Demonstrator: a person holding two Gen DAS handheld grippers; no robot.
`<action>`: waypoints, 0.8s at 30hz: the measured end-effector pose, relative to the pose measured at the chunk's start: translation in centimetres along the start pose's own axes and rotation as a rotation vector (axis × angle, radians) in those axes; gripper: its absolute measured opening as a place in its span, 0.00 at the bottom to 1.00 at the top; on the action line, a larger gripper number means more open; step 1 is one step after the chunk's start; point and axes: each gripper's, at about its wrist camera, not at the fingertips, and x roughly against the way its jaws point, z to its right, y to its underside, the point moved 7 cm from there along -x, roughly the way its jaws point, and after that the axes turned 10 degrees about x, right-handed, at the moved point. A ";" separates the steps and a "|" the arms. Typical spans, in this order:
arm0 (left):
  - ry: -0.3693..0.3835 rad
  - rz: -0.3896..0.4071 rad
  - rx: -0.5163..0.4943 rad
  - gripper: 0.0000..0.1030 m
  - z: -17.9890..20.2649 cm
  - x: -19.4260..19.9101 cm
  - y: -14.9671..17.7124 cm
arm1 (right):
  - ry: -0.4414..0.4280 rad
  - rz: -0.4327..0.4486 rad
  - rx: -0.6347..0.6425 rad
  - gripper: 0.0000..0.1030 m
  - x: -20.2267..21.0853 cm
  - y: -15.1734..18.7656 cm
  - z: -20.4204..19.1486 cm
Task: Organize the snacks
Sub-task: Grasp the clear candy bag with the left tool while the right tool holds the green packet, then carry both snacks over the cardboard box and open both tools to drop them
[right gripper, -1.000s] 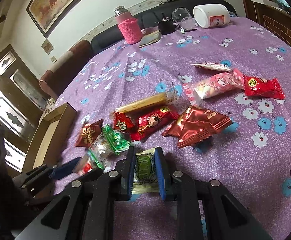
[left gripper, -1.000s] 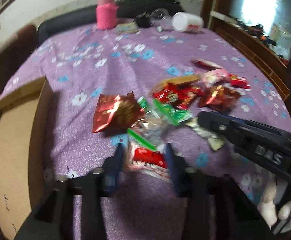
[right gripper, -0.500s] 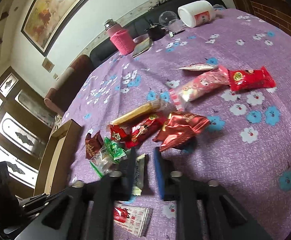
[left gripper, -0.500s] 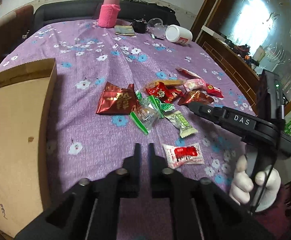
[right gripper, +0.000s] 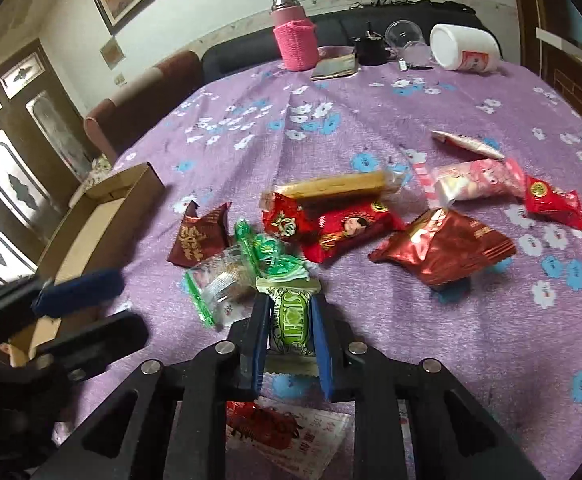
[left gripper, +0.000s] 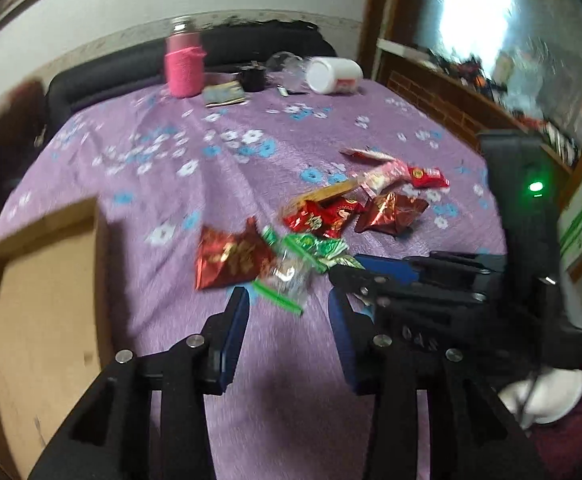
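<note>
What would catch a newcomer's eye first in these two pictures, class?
First, the heap of bright snack packets mid-table on the purple flowered cloth. Next, the right tool at the near edge, clamped on a green packet, while the left tool hangs with its jaws opening and nothing between them. A cardboard box sits at the left, and a pink bottle stands at the far edge.
</note>
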 end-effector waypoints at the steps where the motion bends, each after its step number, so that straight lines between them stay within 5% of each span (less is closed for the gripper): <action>1: -0.001 -0.006 -0.021 0.38 0.3 -0.4 -0.2 | 0.011 0.001 -0.001 0.19 0.1 0.0 0.3; 11: -0.037 -0.106 -0.230 0.37 2.2 -5.8 -0.2 | -0.049 0.062 -0.159 0.19 2.0 -0.2 3.6; 14: -0.058 -0.108 -0.227 0.21 1.8 -6.3 -0.1 | -0.058 0.065 -0.161 0.19 2.1 -0.2 3.5; 24: -0.035 -0.064 -0.129 0.14 1.2 -4.9 -0.4 | -0.047 0.101 -0.196 0.19 3.1 -0.1 4.4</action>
